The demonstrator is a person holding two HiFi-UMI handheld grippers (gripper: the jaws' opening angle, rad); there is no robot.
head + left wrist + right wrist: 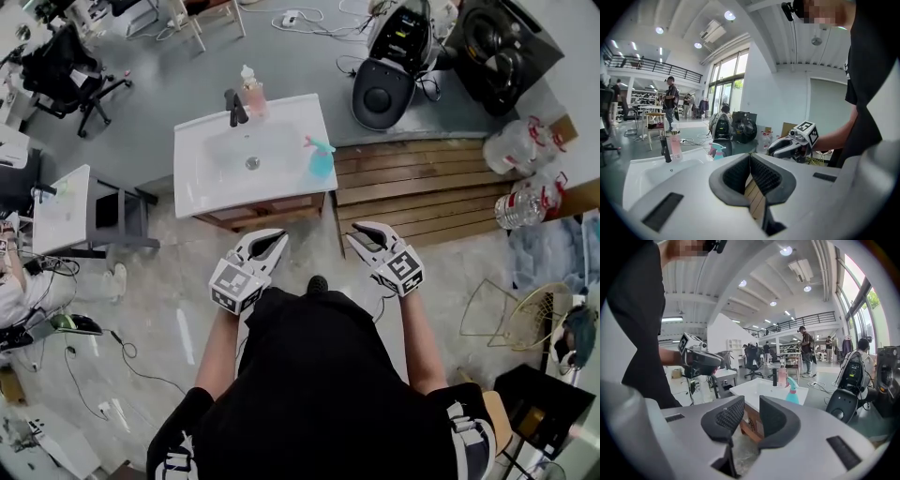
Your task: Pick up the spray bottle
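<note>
The spray bottle point(321, 159), teal with a pink trigger, stands upright on the right rim of a white sink vanity point(202, 178). It also shows in the left gripper view as the small bottle point(716, 151) and in the right gripper view as the spray bottle point(791, 390), far beyond the jaws. My left gripper point(272, 238) hovers in front of the vanity, its pads point(761, 174) meeting at the tips with nothing held. My right gripper point(362, 231) is beside it, level with the vanity's right corner. Its jaws point(751, 403) stand slightly apart and empty.
A pink soap bottle point(250, 91) and a black faucet point(234, 108) sit at the sink's back. Wooden decking point(422, 187) lies right of the vanity, with water jugs point(523, 150) beyond. A small white table point(61, 211) stands left, and wire baskets point(516, 314) stand right.
</note>
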